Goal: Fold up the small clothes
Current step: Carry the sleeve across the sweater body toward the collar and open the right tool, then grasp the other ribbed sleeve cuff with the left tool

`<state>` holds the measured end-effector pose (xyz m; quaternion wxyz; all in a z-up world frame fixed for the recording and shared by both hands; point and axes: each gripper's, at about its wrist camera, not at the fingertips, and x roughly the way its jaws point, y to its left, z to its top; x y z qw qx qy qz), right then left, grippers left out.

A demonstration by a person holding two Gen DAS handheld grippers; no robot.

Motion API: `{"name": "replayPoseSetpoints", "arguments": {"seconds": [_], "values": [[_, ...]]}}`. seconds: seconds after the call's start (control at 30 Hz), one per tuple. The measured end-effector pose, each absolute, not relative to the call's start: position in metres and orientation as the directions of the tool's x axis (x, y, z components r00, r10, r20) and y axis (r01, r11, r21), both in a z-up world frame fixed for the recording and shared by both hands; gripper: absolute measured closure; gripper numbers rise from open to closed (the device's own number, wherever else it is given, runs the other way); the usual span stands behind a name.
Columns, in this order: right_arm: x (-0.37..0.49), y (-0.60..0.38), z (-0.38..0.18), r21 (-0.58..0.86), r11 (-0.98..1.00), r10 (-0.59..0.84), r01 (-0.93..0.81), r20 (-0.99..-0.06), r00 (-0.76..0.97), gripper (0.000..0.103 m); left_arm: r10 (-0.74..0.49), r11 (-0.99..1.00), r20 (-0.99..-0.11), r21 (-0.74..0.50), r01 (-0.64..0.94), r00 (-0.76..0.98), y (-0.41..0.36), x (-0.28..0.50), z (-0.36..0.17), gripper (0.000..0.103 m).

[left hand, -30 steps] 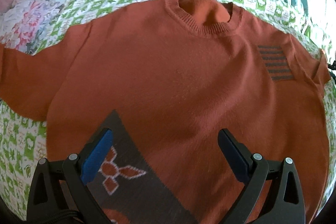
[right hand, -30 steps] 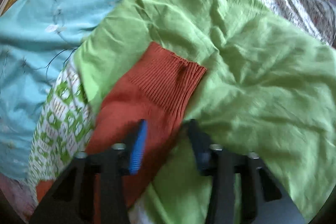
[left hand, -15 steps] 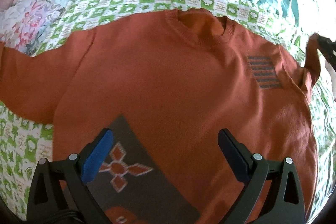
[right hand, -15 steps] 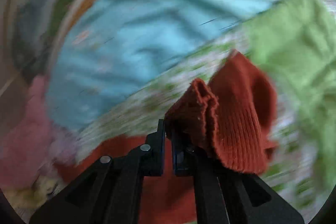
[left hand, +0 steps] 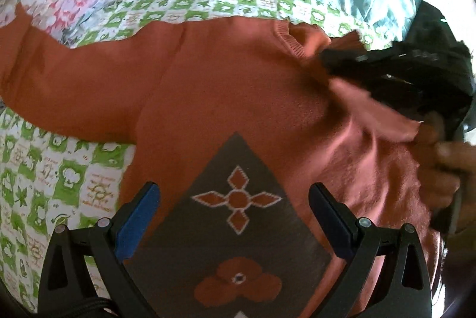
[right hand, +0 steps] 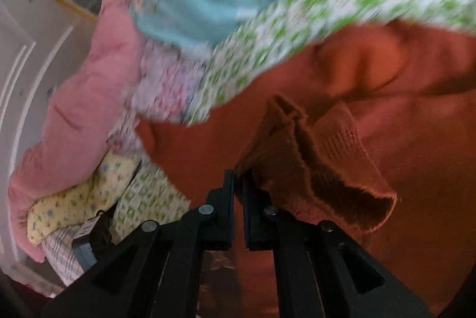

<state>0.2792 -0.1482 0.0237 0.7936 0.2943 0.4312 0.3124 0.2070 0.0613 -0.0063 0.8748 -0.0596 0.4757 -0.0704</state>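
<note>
Open left tongs [left hand: 233,212] above sweater [left hand: 226,85]; blurred sleeve [left hand: 383,115] apparently lifted.

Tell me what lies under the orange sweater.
The orange sweater lies on a green-and-white checked sheet, which shows around its edges. Whatever is directly beneath its body is covered. The right hand-held gripper holds one sleeve cuff over the sweater.

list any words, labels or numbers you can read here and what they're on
None can be read.
Green-and-white checked sheet: its pale squares carry small printed lettering, too small and blurred to make out.
Orange sweater: only woven flower motifs on its grey diamond panel, no text.
</note>
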Motion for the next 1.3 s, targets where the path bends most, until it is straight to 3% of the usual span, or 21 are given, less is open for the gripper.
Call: {"name": "replayPoseSetpoints", "arguments": {"seconds": [0.27, 0.3, 0.4, 0.43, 0.53, 0.6, 0.67, 0.7, 0.8, 0.9, 0.97, 1.13, 1.2, 1.27, 1.3], "values": [[0.284, -0.101, -0.008, 0.705, 0.677, 0.725, -0.211, -0.592, 0.352, 0.093, -0.215, 0.974, -0.828, -0.223, 0.047, 0.518, 0.072, 0.224, -0.018, 0.003], [0.283, -0.104, -0.009, 0.709, 0.677, 0.724, -0.201, -0.591, 0.355, 0.091, -0.222, 0.972, -0.828, -0.230, 0.048, 0.516, 0.070, 0.228, -0.019, 0.003], [0.274, -0.125, -0.004, 0.711, 0.681, 0.712, -0.174, -0.587, 0.385, 0.068, -0.252, 0.964, -0.825, -0.259, 0.059, 0.506, 0.060, 0.245, -0.023, 0.003], [0.270, -0.135, 0.000, 0.703, 0.691, 0.699, -0.171, -0.588, 0.407, 0.064, -0.267, 0.960, -0.822, -0.271, 0.066, 0.503, 0.055, 0.250, -0.024, 0.003], [0.251, -0.170, 0.013, 0.685, 0.716, 0.650, -0.138, -0.581, 0.490, 0.060, -0.298, 0.954, -0.820, -0.277, 0.118, 0.488, 0.027, 0.271, -0.027, 0.003], [0.235, -0.195, 0.019, 0.680, 0.727, 0.607, -0.092, -0.575, 0.548, 0.060, -0.232, 0.973, -0.846, -0.191, 0.134, 0.481, 0.004, 0.288, -0.035, 0.003], [0.219, -0.219, 0.024, 0.681, 0.730, 0.572, -0.055, -0.565, 0.595, 0.059, -0.157, 0.985, -0.860, -0.103, 0.137, 0.486, -0.011, 0.304, -0.042, 0.010], [0.209, -0.232, 0.027, 0.683, 0.730, 0.552, -0.034, -0.558, 0.620, 0.059, -0.139, 0.986, -0.856, -0.076, 0.146, 0.498, -0.015, 0.310, -0.043, 0.021], [0.191, -0.256, 0.031, 0.688, 0.726, 0.513, 0.007, -0.547, 0.661, 0.057, -0.154, 0.985, -0.835, -0.084, 0.153, 0.529, -0.009, 0.320, -0.036, 0.074], [0.178, -0.272, 0.032, 0.692, 0.721, 0.488, 0.034, -0.543, 0.684, 0.056, -0.181, 0.980, -0.809, -0.197, 0.032, 0.560, 0.035, 0.319, -0.026, 0.066], [0.169, -0.285, 0.028, 0.694, 0.718, 0.470, 0.056, -0.542, 0.697, 0.056, -0.203, 0.965, -0.805, -0.261, -0.026, 0.558, 0.058, 0.317, -0.029, 0.053], [0.160, -0.303, 0.020, 0.710, 0.696, 0.444, 0.108, -0.544, 0.712, 0.056, -0.266, 0.952, -0.803, -0.304, 0.016, 0.533, 0.055, 0.321, -0.035, 0.034], [0.157, -0.306, 0.019, 0.709, 0.695, 0.435, 0.122, -0.548, 0.715, 0.056, -0.295, 0.944, -0.797, -0.330, 0.030, 0.527, 0.050, 0.323, -0.037, 0.034], [0.154, -0.309, 0.020, 0.704, 0.698, 0.423, 0.131, -0.553, 0.718, 0.056, -0.312, 0.937, -0.792, -0.347, 0.033, 0.524, 0.045, 0.329, -0.041, 0.041], [0.152, -0.310, 0.021, 0.700, 0.701, 0.416, 0.135, -0.555, 0.720, 0.056, -0.319, 0.935, -0.786, -0.353, 0.039, 0.529, 0.045, 0.331, -0.042, 0.068]]}}
